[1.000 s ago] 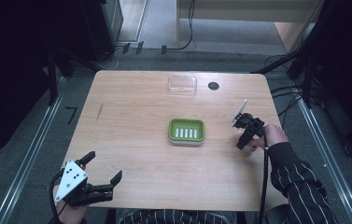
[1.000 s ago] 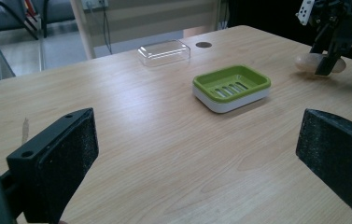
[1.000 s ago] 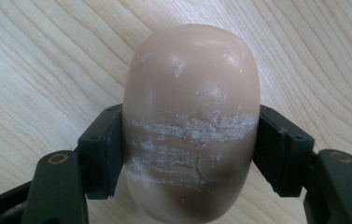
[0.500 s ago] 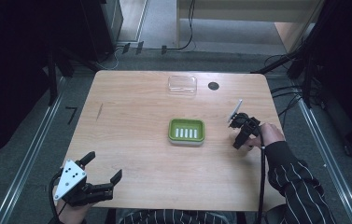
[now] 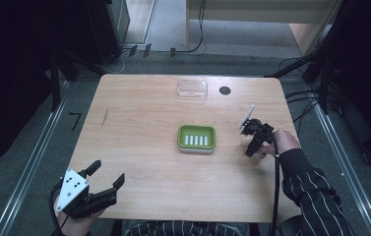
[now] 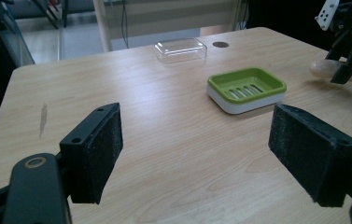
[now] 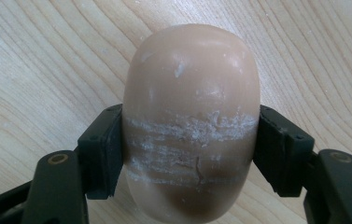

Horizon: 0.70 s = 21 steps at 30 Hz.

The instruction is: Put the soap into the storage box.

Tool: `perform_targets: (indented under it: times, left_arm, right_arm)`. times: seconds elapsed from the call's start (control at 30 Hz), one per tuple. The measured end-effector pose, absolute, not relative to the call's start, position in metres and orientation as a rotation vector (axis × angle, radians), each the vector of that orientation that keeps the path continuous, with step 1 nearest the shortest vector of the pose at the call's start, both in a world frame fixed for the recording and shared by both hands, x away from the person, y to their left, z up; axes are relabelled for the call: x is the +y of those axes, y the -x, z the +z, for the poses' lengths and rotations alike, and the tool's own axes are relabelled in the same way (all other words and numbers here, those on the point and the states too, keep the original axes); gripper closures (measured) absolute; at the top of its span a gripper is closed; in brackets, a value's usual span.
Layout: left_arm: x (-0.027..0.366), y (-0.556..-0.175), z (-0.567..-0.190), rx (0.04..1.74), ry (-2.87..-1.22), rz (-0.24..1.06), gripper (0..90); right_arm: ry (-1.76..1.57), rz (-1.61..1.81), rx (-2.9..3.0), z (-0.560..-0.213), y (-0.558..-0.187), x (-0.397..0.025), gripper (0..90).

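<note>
A smooth, oval, tan bar of soap, scuffed with whitish streaks across its middle, is seen lying on the wooden table, right of the green soap dish. It is clamped between the 2 jaws of the right gripper, each pad pressed against a side. The left gripper is held wide open at the near left corner, gripping nothing.

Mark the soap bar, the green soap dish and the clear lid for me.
soap bar (image 7: pixel 191 126), right gripper view, middle of its scuffed top face.
green soap dish (image 5: pixel 196 136), high view, slotted floor of the dish.
clear lid (image 5: pixel 192 89), high view, centre of its flat top.
</note>
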<state>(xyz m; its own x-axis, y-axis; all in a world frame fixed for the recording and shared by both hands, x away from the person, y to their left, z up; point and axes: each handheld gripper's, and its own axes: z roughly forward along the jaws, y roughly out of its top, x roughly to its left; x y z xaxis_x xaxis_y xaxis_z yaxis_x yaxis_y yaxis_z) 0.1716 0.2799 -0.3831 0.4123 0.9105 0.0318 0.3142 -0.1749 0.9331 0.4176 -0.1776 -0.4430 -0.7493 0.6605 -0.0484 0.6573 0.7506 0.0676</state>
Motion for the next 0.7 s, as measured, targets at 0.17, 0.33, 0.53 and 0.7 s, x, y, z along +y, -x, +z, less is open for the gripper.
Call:
perform_targets:
  times: [0.17, 0.33, 0.53, 0.7]
  left_arm:
    - [0.281, -0.171, -0.382, 1.096, -1.687, 0.791, 13.8]
    - [0.278, -0.171, -0.381, 1.092, -1.693, 0.792, 13.5]
    - [0.276, -0.171, -0.378, 1.110, -1.700, 0.799, 13.2]
    - [0.277, -0.171, -0.378, 1.122, -1.708, 0.798, 13.5]
  right_arm:
    - [-1.075, 0.078, 2.874, -0.441, -0.417, -0.176, 33.2]
    - [-1.056, 0.095, 2.873, -0.438, -0.417, -0.176, 33.2]
    - [-1.029, 0.110, 2.871, -0.432, -0.417, -0.170, 33.2]
    - [-0.994, 0.129, 2.866, -0.425, -0.417, -0.161, 33.3]
